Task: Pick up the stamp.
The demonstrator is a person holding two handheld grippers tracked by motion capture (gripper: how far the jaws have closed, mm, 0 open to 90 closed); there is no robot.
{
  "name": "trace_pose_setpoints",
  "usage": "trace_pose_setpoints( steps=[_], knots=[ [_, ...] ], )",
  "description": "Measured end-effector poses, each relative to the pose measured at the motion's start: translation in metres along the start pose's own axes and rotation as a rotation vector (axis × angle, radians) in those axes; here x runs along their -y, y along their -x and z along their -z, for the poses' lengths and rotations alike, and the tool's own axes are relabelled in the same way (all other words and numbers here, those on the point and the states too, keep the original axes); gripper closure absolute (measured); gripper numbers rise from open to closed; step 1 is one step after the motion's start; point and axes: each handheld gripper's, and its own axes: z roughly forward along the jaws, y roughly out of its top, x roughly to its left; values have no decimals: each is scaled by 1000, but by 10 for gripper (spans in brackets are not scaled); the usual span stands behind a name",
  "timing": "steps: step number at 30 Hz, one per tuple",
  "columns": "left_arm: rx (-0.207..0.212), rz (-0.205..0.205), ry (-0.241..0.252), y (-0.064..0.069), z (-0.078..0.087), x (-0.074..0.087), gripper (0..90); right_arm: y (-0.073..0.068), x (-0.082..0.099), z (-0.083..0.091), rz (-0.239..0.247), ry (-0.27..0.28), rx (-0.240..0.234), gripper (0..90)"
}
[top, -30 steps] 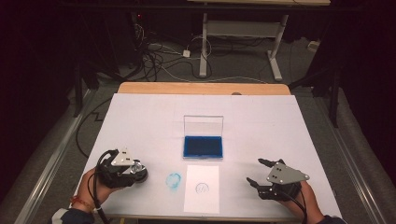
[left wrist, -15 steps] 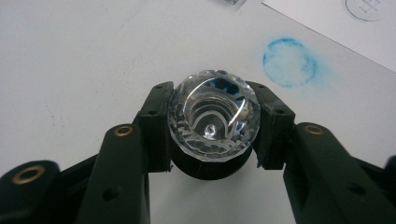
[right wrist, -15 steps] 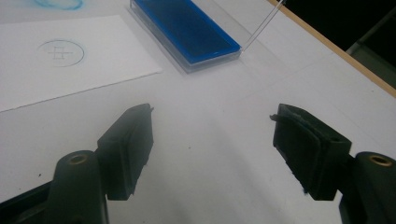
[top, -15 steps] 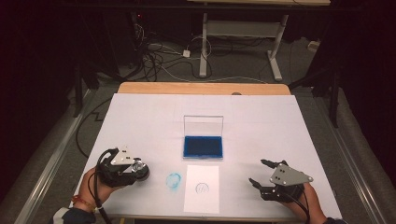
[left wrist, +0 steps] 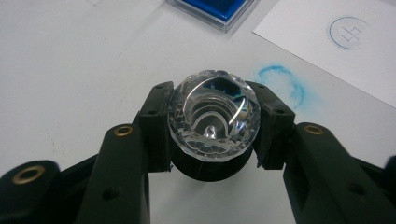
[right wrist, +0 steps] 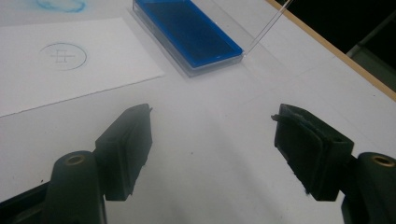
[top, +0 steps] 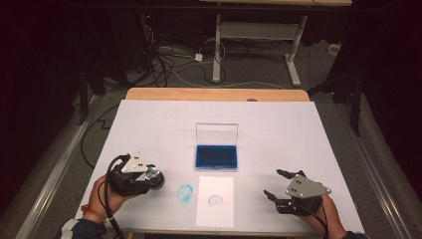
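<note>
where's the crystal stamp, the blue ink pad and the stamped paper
crystal stamp (left wrist: 212,114), left gripper view, middle of its faceted clear top
blue ink pad (top: 216,156), high view, middle of the blue surface
stamped paper (top: 215,211), high view, bare white part below the mark

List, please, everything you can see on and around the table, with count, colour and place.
Stamp: one, clear faceted top on a black base, clamped in the left gripper.
Ink pad: one, blue, clear lid raised, table centre.
Paper sheet: one, white with a round blue imprint, in front of the ink pad.
Ink smudge: one, light blue, on the table left of the sheet.
Table: one, white top, wooden far edge.
Left gripper: black, near left.
Right gripper: black, jaws apart, nothing between, near right.
</note>
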Motion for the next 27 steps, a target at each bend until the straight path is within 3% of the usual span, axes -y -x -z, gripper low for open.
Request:
trace_pose_setpoints(
  steps=[27],
  knots=[
    [0,-26,5,2,-2,-8,538,-1,0,-2,-2,-5,-6,264]
  ],
)
